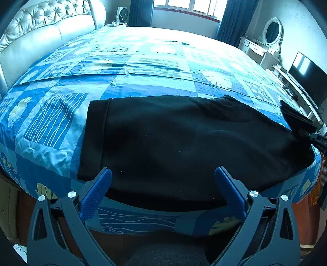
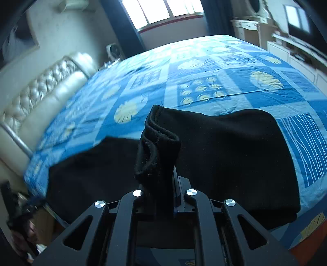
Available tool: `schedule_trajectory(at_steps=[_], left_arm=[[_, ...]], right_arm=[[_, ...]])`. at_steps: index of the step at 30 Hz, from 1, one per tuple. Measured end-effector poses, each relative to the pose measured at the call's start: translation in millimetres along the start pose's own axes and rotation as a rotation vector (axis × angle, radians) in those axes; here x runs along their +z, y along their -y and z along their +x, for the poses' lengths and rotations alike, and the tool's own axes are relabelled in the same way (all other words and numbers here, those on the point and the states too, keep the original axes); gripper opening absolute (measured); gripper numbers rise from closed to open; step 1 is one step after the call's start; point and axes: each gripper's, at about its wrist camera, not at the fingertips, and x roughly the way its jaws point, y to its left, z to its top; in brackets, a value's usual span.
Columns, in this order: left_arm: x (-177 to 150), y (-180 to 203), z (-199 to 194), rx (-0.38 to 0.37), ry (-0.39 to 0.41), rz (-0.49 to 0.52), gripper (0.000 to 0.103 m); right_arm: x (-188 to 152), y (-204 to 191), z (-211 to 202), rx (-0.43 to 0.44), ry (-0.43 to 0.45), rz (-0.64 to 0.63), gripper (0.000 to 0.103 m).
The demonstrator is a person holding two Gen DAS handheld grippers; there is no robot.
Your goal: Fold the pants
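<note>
Black pants [image 1: 173,143] lie flat across the near edge of the bed, waistband end at the left. My left gripper [image 1: 163,180] is open and empty, its blue fingers [image 1: 98,190] hovering over the pants' near edge. My right gripper [image 2: 163,180] is shut on the bunched leg cuffs of the pants [image 2: 157,147] and holds them lifted above the bed. The rest of the pants [image 2: 235,153] spreads below and to the right. The right gripper with the cuffs also shows at the right edge of the left wrist view [image 1: 300,124].
The bed carries a blue patchwork cover [image 1: 143,61]. A padded headboard [image 1: 40,30] stands at the left. A white dresser with an oval mirror [image 1: 269,38] and a TV [image 1: 306,75] stand at the right. The window [image 1: 192,8] is at the far wall.
</note>
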Motion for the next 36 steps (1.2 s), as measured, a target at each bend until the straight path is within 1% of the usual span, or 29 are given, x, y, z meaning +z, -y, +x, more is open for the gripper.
schedule_trajectory(at_steps=[6, 13, 28, 36], left_arm=[[0, 2, 2, -0.007, -0.006, -0.001, 0.101], [-1, 5, 4, -0.008, -0.011, 0.008, 0.101], [-2, 6, 6, -0.009, -0.017, 0.01, 0.101], [-3, 8, 7, -0.01, -0.023, 0.012, 0.101]], right_arm=[[-14, -21, 19, -0.024, -0.056, -0.08, 0.011], [-26, -31, 30, -0.04, -0.093, -0.141, 0.011], [-35, -42, 38, -0.061, -0.127, -0.192, 0.011], [-40, -53, 40, -0.07, -0.136, -0.237, 0.015]])
